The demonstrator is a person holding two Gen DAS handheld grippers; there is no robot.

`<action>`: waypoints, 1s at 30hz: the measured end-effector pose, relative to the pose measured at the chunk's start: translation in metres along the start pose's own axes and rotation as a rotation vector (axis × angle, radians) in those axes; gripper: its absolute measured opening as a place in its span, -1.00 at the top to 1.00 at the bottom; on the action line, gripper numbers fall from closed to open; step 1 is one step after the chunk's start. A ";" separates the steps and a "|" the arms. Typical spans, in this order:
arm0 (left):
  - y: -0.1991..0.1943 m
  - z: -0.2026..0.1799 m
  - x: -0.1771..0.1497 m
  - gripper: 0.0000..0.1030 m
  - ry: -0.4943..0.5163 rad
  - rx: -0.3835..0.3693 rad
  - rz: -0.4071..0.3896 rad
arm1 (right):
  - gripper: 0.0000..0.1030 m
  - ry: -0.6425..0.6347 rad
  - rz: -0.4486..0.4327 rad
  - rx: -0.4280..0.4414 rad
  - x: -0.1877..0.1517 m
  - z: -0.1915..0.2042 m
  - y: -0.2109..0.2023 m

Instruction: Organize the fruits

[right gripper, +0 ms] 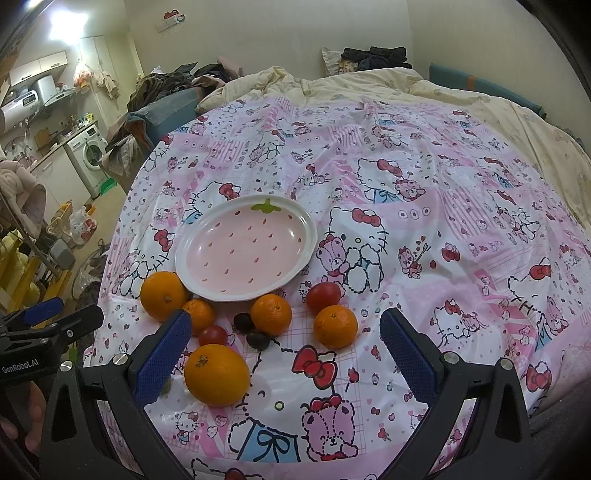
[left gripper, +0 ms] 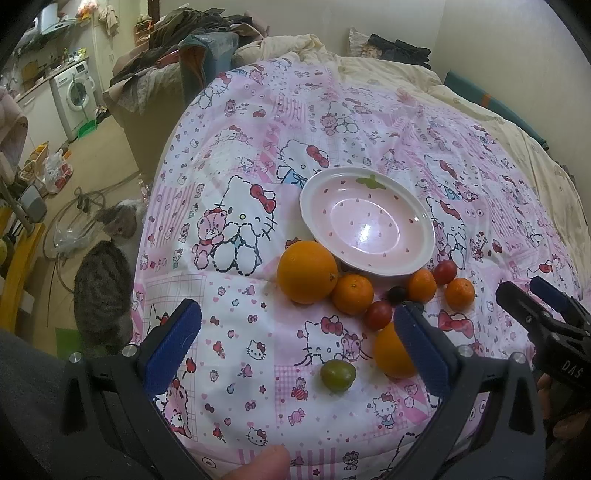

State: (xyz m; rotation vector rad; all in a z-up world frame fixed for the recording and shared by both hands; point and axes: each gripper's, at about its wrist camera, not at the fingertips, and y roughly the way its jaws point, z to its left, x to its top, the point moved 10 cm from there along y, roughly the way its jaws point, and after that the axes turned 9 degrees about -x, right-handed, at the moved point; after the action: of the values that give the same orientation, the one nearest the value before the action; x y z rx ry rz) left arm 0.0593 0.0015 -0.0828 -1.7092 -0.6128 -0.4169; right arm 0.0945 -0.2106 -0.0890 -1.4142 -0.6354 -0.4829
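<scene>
An empty pink strawberry-pattern plate (left gripper: pixel 369 225) (right gripper: pixel 243 251) rests on the cartoon-cat bedspread. Fruit lies along its near rim: a big orange (left gripper: pixel 307 271) (right gripper: pixel 164 295), small oranges (left gripper: pixel 352 294) (right gripper: pixel 271 314) (right gripper: pixel 335 326), red tomatoes (left gripper: pixel 378 314) (right gripper: pixel 323 297) and dark grapes (right gripper: pixel 258 339). Nearer me lie a second big orange (right gripper: pixel 217 374), half hidden by a finger in the left wrist view, and a green fruit (left gripper: pixel 338 375). My left gripper (left gripper: pixel 297 308) hovers open just short of the fruit. My right gripper (right gripper: pixel 286 317) is open too, above the near fruit, holding nothing.
A striped cat (left gripper: pixel 107 273) sits on the floor beside the bed's left edge. A cream quilt (right gripper: pixel 461 92) and piled clothes (left gripper: pixel 207 33) lie beyond the bedspread. A washing machine (left gripper: pixel 75 92) stands far left. The bedspread (right gripper: pixel 461 221) stretches bare right of the plate.
</scene>
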 end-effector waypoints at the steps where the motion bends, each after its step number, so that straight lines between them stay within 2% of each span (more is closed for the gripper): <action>1: 0.000 0.000 0.000 -1.00 0.001 0.001 0.000 | -1.00 0.000 0.001 0.000 0.000 0.000 0.000; 30: 0.003 0.004 -0.005 -1.00 -0.005 0.004 0.011 | -1.00 -0.007 0.008 0.005 -0.003 0.002 0.002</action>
State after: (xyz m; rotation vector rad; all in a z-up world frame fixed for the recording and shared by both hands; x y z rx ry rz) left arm 0.0571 0.0044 -0.0893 -1.7091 -0.6073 -0.4037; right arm 0.0936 -0.2086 -0.0921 -1.4141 -0.6361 -0.4703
